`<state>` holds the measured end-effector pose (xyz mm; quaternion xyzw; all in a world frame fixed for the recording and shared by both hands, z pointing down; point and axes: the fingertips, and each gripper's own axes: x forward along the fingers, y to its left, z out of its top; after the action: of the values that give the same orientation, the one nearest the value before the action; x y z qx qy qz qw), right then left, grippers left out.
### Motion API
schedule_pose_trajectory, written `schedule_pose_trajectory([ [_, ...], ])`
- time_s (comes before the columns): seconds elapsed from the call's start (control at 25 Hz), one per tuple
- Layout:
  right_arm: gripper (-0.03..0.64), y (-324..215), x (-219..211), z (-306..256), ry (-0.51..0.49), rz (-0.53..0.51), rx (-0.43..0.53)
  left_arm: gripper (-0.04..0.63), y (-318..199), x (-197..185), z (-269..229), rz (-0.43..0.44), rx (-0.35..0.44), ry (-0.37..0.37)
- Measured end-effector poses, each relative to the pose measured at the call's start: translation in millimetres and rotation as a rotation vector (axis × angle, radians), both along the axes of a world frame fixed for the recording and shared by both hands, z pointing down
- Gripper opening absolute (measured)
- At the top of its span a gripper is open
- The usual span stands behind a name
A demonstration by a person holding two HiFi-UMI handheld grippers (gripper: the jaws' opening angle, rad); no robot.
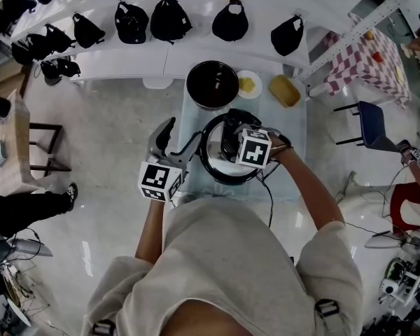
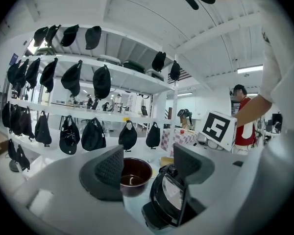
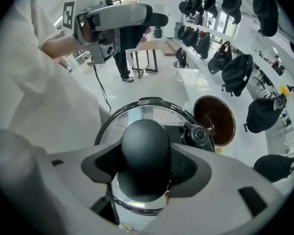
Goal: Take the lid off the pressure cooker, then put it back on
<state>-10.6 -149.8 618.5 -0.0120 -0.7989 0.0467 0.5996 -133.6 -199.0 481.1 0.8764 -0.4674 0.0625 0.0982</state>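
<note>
The pressure cooker [image 1: 211, 165] stands on the small table in front of me, under a glass lid [image 3: 137, 115] with a metal rim. A round black knob [image 3: 144, 151] sits at the lid's middle, and a black valve [image 3: 198, 135] beside it. My right gripper [image 3: 146, 168] points steeply down, its two pads pressed on either side of the knob. In the head view its marker cube [image 1: 254, 148] covers the lid's middle. My left gripper [image 2: 149, 168] is held level at the cooker's left, open, with nothing between its jaws; the cooker [image 2: 169, 199] shows just beyond them.
Behind the cooker stand a dark brown bowl [image 1: 212, 84], a small white plate [image 1: 249, 84] and a yellow block [image 1: 285, 90]. Shelves hung with black caps and bags [image 1: 169, 18] run along the back. A blue chair [image 1: 371, 124] is at right and a person's leg [image 1: 28, 208] at left.
</note>
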Motion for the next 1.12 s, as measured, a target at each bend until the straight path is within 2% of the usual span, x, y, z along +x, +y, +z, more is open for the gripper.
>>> schedule_pose_trajectory([
  [0.28,0.280,0,-3,-1,-0.035,0.047,0.006,0.313,-2,10,-2,0.020,0.008,-0.002],
  [0.64,0.310,5,8,-11,0.004,0.015,0.076,0.313,2,9,-5,0.019,0.016,-0.009],
  [0.92,0.310,0,0,-37,-0.096,0.101,0.118,0.313,3,5,-4,0.020,0.010,-0.016],
  [1.12,0.310,-6,-5,-62,-0.272,0.253,0.148,0.313,4,6,-5,0.022,0.022,-0.024],
])
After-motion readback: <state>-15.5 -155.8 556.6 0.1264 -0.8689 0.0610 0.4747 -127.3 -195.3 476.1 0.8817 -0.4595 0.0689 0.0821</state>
